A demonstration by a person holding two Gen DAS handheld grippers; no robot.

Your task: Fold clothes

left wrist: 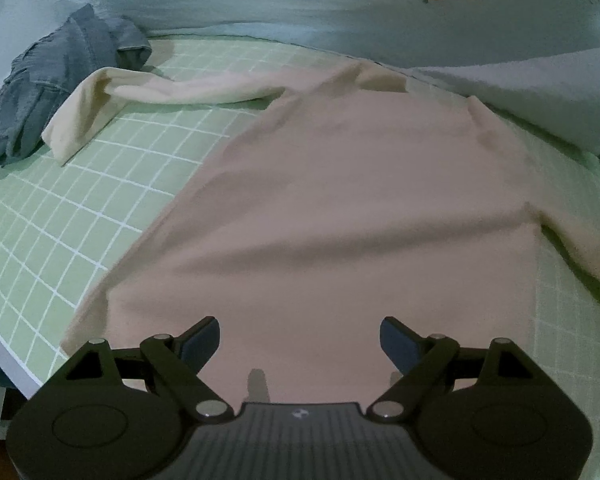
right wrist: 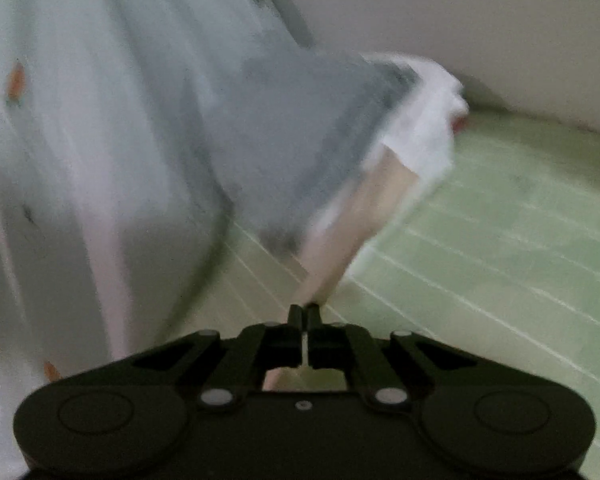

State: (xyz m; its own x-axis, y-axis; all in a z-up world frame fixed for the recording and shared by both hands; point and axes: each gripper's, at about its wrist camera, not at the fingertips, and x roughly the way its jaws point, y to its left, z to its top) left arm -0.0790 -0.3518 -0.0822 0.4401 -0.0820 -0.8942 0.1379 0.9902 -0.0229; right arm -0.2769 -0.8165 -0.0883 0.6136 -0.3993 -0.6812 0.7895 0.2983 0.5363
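Observation:
A pale pink long-sleeved shirt (left wrist: pixel 340 200) lies spread flat on a green checked sheet (left wrist: pixel 60 220). One cream sleeve (left wrist: pixel 140 92) stretches away to the far left. My left gripper (left wrist: pixel 300 336) hangs open just above the shirt's near hem, with nothing between its fingers. In the blurred right wrist view, my right gripper (right wrist: pixel 304 312) is shut on a narrow strip of the shirt's other sleeve (right wrist: pixel 352 232), which runs taut away from the fingertips over the sheet (right wrist: pixel 500 240).
A crumpled grey garment (left wrist: pixel 60 80) lies at the far left of the bed. A pale quilt with carrot prints (left wrist: pixel 300 0) borders the back. Beyond the held sleeve sit blurred grey cloth (right wrist: pixel 300 140) and white cloth (right wrist: pixel 428 128). The bed edge (left wrist: pixel 4 356) is near left.

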